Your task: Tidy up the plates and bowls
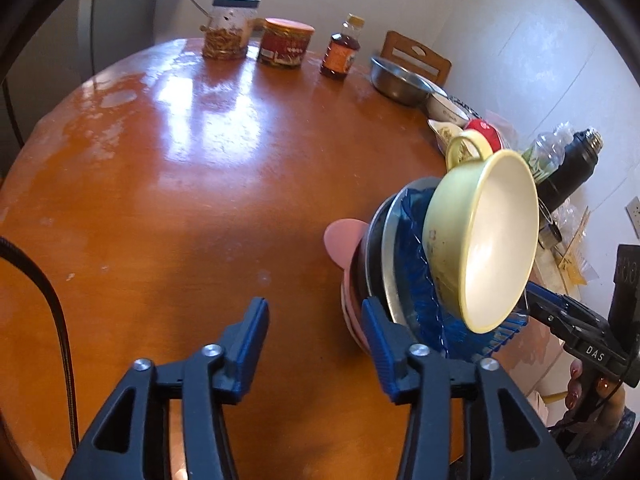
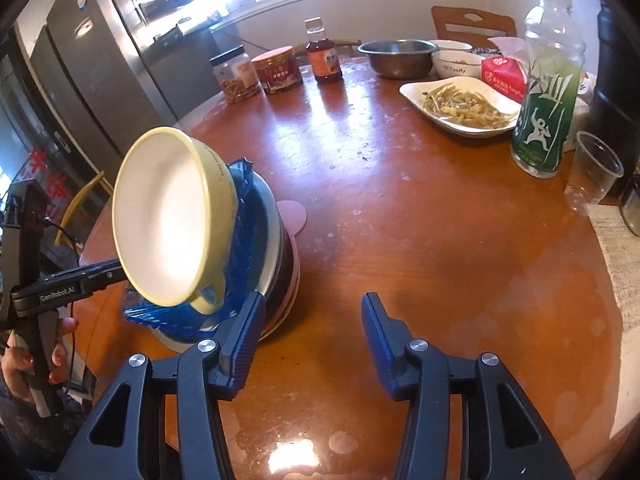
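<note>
A stack of dishes stands on the round wooden table [image 1: 180, 200]. A pink plate [image 1: 342, 240] lies lowest, with a dark bowl and a grey plate above it, then a blue ribbed glass dish [image 1: 416, 248]. A yellow two-handled bowl [image 1: 496, 240] sits on top. My left gripper [image 1: 316, 312] is open and holds nothing, its right finger close beside the stack's edge. In the right wrist view the yellow bowl [image 2: 168, 216] and blue dish [image 2: 244, 184] sit at the left. My right gripper [image 2: 313, 308] is open and holds nothing, its left finger next to the stack.
At the table's far edge stand a jar [image 1: 228, 28], a red tin [image 1: 284, 42], a sauce bottle [image 1: 340, 52] and a steel bowl [image 1: 396, 76]. A plate of food [image 2: 460, 108], a green bottle [image 2: 548, 92] and a plastic cup [image 2: 592, 172] stand at the right. A black cable [image 1: 48, 300] runs at the left.
</note>
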